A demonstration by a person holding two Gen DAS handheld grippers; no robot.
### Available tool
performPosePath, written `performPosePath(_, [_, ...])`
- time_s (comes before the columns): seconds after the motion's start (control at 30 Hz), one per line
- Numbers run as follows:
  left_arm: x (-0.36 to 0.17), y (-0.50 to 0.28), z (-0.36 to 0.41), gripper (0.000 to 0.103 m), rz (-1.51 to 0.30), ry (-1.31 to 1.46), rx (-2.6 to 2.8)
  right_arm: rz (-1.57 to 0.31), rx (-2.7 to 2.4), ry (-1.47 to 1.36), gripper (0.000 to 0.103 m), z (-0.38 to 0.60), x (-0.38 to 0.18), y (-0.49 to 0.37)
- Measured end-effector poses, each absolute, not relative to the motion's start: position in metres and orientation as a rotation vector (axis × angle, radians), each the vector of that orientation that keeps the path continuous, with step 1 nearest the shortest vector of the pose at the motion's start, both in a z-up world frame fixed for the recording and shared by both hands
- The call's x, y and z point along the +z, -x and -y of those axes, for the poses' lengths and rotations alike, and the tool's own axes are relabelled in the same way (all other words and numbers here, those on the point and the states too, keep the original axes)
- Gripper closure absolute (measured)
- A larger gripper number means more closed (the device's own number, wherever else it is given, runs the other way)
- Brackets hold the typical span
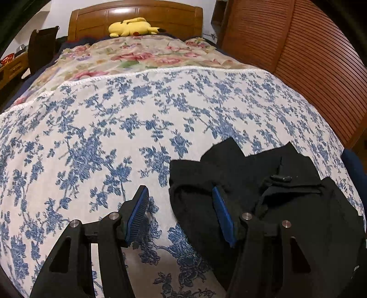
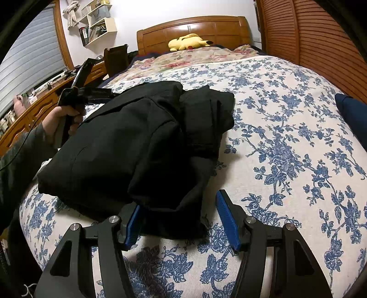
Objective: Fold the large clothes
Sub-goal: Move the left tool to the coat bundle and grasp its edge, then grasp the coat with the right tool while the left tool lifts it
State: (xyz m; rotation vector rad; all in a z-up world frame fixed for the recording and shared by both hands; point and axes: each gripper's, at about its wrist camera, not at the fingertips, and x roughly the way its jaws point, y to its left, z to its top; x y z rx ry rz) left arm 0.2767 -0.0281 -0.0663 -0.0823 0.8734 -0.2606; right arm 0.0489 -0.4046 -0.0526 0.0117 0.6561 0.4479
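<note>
A black garment lies in a folded bundle on the blue-flowered bedspread. In the right wrist view my right gripper stands open around the bundle's near corner. Its left pad is at the cloth and its right pad is clear of it. In the left wrist view the garment fills the lower right. My left gripper is open over the garment's left edge, its right pad above the cloth and its left pad above the sheet. A hand holds the left gripper's handle behind the bundle.
A yellow plush toy lies by the wooden headboard, behind a pink-flowered quilt. Slatted wooden doors run along the bed's right side. A desk with shelves stands to the left. A dark blue cushion sits at the right edge.
</note>
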Motion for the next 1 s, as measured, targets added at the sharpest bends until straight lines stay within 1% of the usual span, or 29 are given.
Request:
performPosePath(0.07, [-0.070,-0.278,0.029,0.045,-0.888,0.097,-0.277,-0.657,0.448,-0.011,0.041,0.404,-0.052,-0.049])
performPosePath(0.13, [-0.073,-0.279,0.029,0.050,-0.901,0.116,-0.296,-0.658,0.448,-0.011,0.041,0.403,-0.052,-0.049])
performPosePath(0.17, [-0.073,-0.279,0.029,0.055,-0.904,0.122,-0.305,-0.658,0.447,-0.011,0.041,0.403,-0.052,-0.049])
performPosePath(0.2, [-0.073,-0.279,0.031,0.063,-0.907,0.126,-0.320,-0.659,0.447,-0.011,0.041,0.402,-0.053,-0.049])
performPosePath(0.23, [-0.072,-0.278,0.033,0.066,-0.907,0.121,-0.325,-0.659,0.447,-0.011,0.041,0.402,-0.053,-0.049])
performPosePath(0.3, [-0.069,-0.275,0.038,0.081,-0.903,0.090,-0.321,-0.662,0.451,-0.013,0.041,0.402,-0.053,-0.050])
performPosePath(0.33, [-0.067,-0.273,0.042,0.082,-0.897,0.065,-0.310,-0.664,0.457,-0.014,0.042,0.402,-0.053,-0.050])
performPosePath(0.37, [-0.064,-0.271,0.044,0.085,-0.886,0.040,-0.301,-0.667,0.473,-0.018,0.048,0.401,-0.053,-0.051])
performPosePath(0.4, [-0.060,-0.268,0.046,0.086,-0.874,0.024,-0.297,-0.672,0.492,-0.021,0.052,0.400,-0.054,-0.051])
performPosePath(0.43, [-0.055,-0.264,0.048,0.087,-0.858,0.013,-0.294,-0.676,0.512,-0.021,0.063,0.398,-0.053,-0.051])
performPosePath(0.67, [-0.013,-0.234,0.048,0.090,-0.777,-0.032,-0.277,-0.656,0.557,-0.021,0.083,0.396,-0.050,-0.049])
performPosePath(0.77, [0.008,-0.216,0.050,0.090,-0.731,-0.061,-0.265,-0.630,0.562,-0.034,0.088,0.401,-0.045,-0.046])
performPosePath(1.0, [0.038,-0.169,0.056,0.093,-0.670,-0.073,-0.262,-0.576,0.571,-0.050,0.090,0.407,-0.038,-0.035])
